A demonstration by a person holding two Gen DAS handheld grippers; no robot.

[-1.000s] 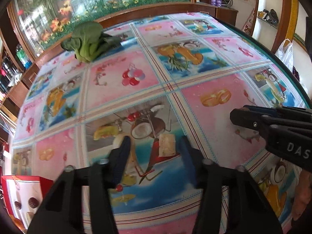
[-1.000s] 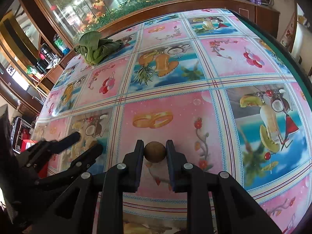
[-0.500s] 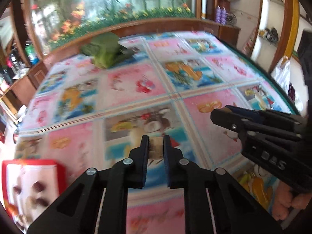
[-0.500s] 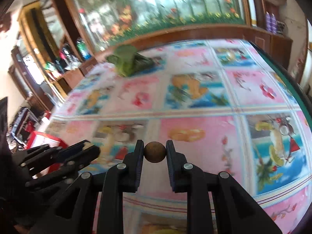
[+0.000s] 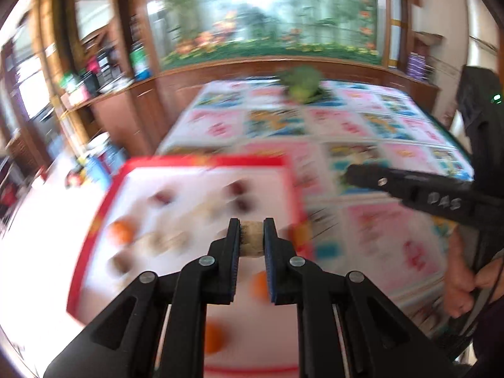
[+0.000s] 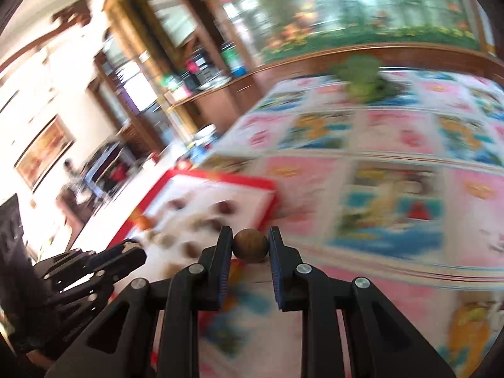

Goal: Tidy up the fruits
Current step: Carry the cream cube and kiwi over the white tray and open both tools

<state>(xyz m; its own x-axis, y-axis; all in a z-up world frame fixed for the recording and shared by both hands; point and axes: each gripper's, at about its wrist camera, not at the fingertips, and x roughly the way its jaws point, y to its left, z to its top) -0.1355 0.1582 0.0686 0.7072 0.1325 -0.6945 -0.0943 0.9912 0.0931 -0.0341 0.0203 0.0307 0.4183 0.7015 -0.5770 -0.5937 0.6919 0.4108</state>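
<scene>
My left gripper [image 5: 252,236] is shut on a small pale tan fruit [image 5: 252,242] and hangs over a red-rimmed white tray [image 5: 201,160]. The tray holds several blurred fruits: orange ones [image 5: 121,233], dark red ones [image 5: 237,189] and tan ones. My right gripper [image 6: 250,244] is shut on a small round brown fruit [image 6: 250,245] just right of the tray's near corner [image 6: 267,189]. Each gripper shows in the other's view: the right gripper [image 5: 349,174] at the right, the left gripper [image 6: 138,252] at the lower left. Both views are motion-blurred.
The table carries a fruit-print cloth [image 6: 393,195] with a green leafy vegetable [image 5: 302,86] at its far edge. Wooden shelves and a cabinet [image 5: 126,104] stand beyond the table's left side. A person's hand [image 5: 460,283] grips the right tool.
Both grippers have swung left from the middle of the cloth to the tray. The left jaws went from open to shut. The right gripper kept hold of the brown fruit.
</scene>
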